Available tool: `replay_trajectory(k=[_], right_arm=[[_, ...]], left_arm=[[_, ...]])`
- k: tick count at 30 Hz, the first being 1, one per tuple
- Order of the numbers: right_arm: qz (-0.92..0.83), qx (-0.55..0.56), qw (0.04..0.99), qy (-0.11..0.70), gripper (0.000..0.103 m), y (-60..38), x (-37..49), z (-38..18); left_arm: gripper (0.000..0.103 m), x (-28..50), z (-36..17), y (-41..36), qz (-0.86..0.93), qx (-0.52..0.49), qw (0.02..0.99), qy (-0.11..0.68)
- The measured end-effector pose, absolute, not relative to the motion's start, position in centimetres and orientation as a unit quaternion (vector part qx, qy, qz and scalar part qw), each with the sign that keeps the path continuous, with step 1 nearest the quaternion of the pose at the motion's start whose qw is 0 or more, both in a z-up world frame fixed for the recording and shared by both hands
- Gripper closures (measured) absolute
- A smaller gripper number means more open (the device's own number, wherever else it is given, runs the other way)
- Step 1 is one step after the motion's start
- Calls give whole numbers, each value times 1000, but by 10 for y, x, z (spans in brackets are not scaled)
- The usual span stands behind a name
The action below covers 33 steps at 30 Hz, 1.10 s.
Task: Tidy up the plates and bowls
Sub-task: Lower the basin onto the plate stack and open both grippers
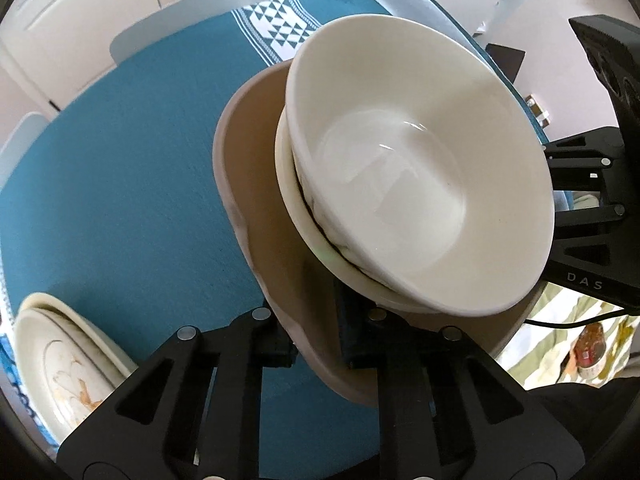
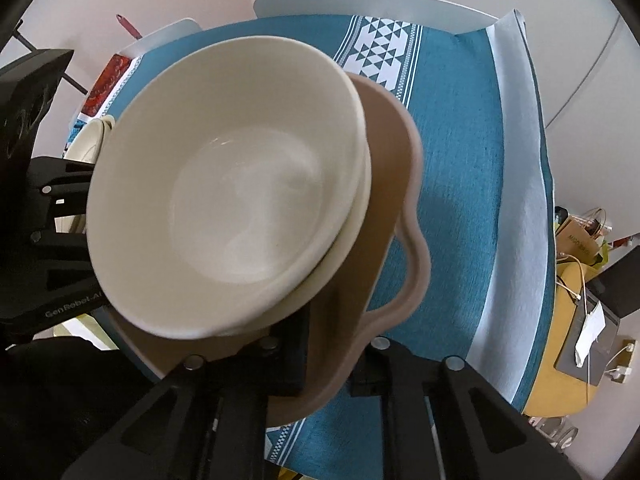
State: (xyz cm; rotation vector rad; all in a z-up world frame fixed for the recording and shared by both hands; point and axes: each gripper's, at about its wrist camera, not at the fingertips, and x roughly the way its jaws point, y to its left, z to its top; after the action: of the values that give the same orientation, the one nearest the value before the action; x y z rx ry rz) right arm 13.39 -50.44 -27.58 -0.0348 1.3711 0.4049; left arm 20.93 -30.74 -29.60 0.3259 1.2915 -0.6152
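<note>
A tan wavy-rimmed tray (image 1: 256, 184) carries stacked white bowls (image 1: 420, 168) and hangs tilted above the teal tablecloth. My left gripper (image 1: 316, 344) is shut on the tray's near rim. My right gripper (image 2: 332, 356) is shut on the tray's (image 2: 392, 184) opposite rim, with the white bowls (image 2: 240, 200) just beyond its fingers. Each gripper shows at the other view's edge, the right one (image 1: 592, 208) and the left one (image 2: 44, 220). The top bowl sits skewed on the one beneath it.
A stack of cream patterned plates (image 1: 60, 364) lies on the tablecloth (image 1: 120, 168) at lower left, also seen behind the bowls (image 2: 90, 136). White chairs (image 1: 224, 8) stand around the table. A white runner (image 2: 516, 184) covers the table's right side.
</note>
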Motion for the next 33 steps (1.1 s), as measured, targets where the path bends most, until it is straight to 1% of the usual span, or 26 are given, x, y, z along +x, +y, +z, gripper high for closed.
replay_trajectory(k=[6, 13, 16, 21, 26, 28, 31, 33], right_arm=[[181, -21, 773, 608, 90, -496, 140, -261], [192, -46, 795, 574, 90, -473, 150, -217], [200, -53, 803, 559, 90, -449, 152, -197], [213, -63, 808, 546, 90, -397, 147, -172], [223, -68, 807, 543, 90, -347, 136, -166], [223, -67, 804, 547, 90, -317, 129, -170], [223, -62, 799, 555, 90, -286, 121, -178], [221, -57, 795, 561, 90, -269, 115, -186]], left_arm=[[91, 205, -280, -306, -272, 144, 759, 573], [91, 205, -234, -269, -252, 126, 788, 547], [91, 196, -211, -239, -236, 119, 803, 533], [91, 184, -191, -180, -219, 100, 815, 527], [91, 172, -188, -120, -213, 102, 813, 532], [91, 177, -191, -115, -212, 104, 810, 537], [91, 166, -198, -78, -211, 105, 803, 547], [91, 165, -209, -69, -213, 108, 797, 555]])
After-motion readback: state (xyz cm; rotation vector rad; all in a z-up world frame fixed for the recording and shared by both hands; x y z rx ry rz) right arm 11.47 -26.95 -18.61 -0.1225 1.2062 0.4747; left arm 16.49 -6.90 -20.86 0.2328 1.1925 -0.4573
